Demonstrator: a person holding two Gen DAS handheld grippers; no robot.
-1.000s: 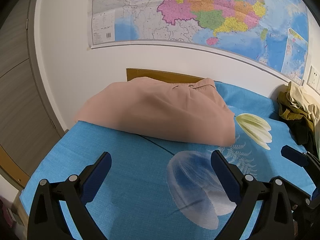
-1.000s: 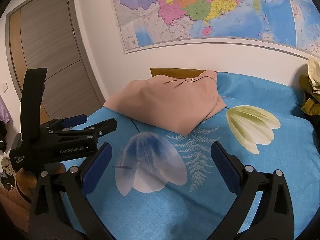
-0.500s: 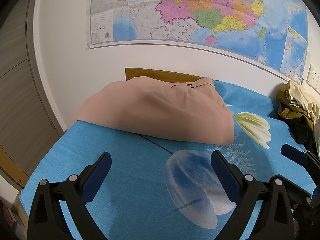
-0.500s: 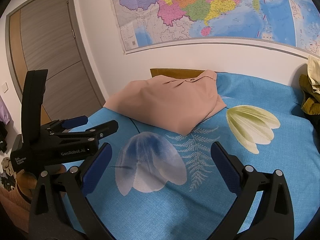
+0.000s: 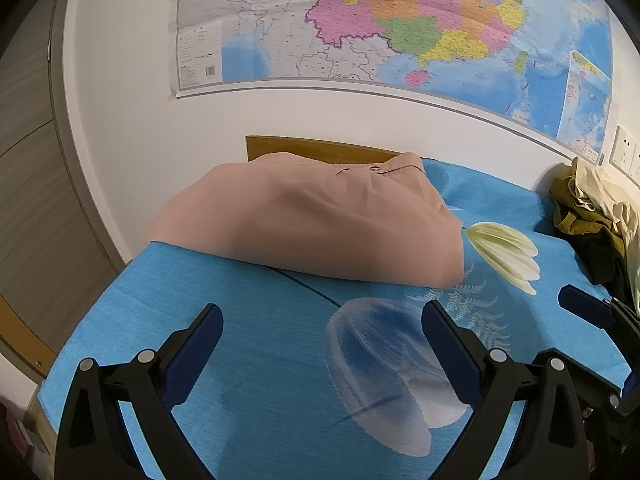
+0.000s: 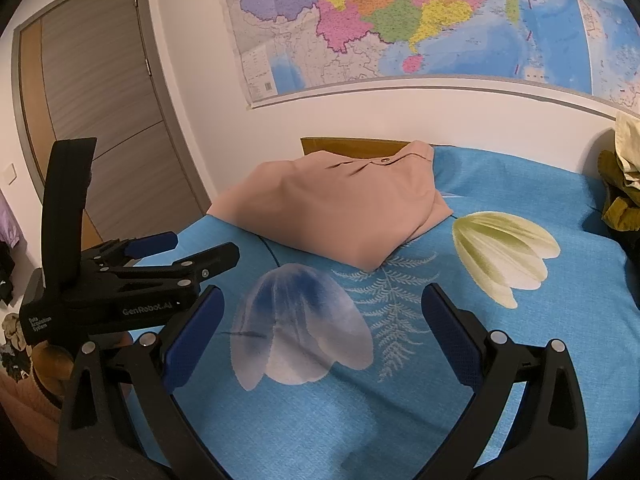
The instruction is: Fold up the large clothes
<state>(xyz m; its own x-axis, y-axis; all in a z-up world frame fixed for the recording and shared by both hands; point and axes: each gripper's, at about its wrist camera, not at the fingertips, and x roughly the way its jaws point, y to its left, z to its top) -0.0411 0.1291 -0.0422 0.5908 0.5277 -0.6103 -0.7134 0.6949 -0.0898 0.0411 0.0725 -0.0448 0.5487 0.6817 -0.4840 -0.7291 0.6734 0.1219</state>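
Note:
A folded peach-pink garment [image 5: 312, 224] lies at the far left of the blue flowered sheet [image 5: 256, 340], against the wall; it also shows in the right wrist view [image 6: 340, 208]. My left gripper [image 5: 322, 344] is open and empty, above the sheet in front of the garment. My right gripper [image 6: 322, 330] is open and empty, over the printed flowers, to the right of the left gripper [image 6: 188, 250], which shows from the side there.
A heap of olive, cream and dark clothes [image 5: 592, 216] sits at the far right by the wall. A wooden headboard [image 5: 320, 150] and a wall map [image 5: 400, 24] stand behind. A grey door [image 6: 100, 128] is at the left, past the bed edge.
Both grippers have hardly moved; the left wrist view has shifted slightly, the garment sitting a touch lower. Nothing was taken hold of or let go.

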